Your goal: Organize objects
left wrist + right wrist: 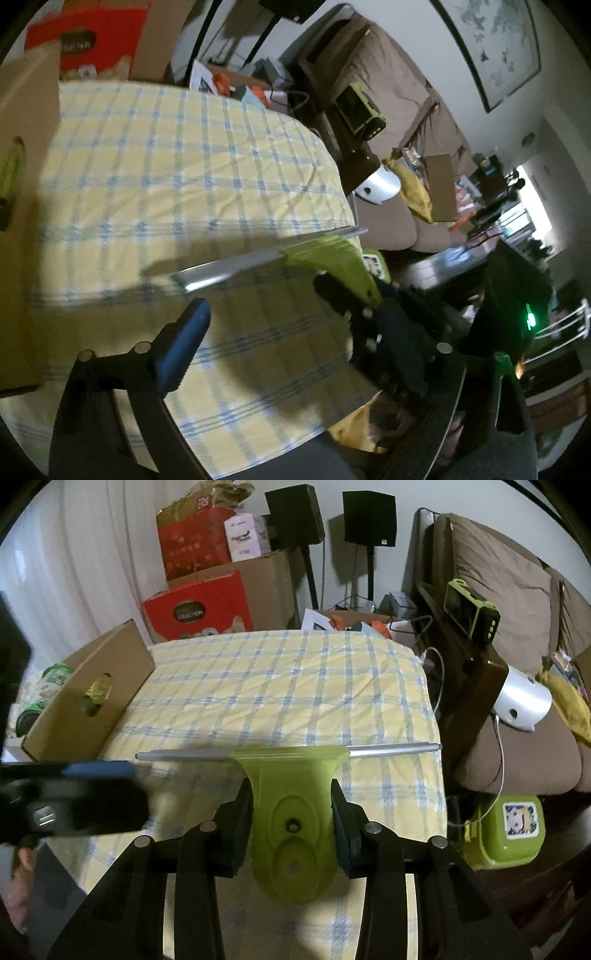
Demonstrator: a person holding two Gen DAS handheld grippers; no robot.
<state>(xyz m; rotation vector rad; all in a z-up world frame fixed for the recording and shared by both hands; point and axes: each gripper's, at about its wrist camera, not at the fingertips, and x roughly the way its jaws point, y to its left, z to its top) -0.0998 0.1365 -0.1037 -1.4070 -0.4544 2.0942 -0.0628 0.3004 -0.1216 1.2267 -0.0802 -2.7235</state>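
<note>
Left wrist view: the left gripper (266, 332), fingers spread wide, hangs over the checked tablecloth (166, 166) beside the squeegee (295, 254). Right wrist view: the right gripper (291, 812) clamps that squeegee's green handle (blade crosswise); a cardboard box (92, 698) holds cans (55, 679).

Yellow-and-blue checked tablecloth (280, 686) over the table. Behind it, stacked red cartons (201, 607) and two black speakers on stands (369, 518). Brown sofa cushions (495, 587) to the side; lime lidded container (508, 829) below, near white cable (500, 738).
</note>
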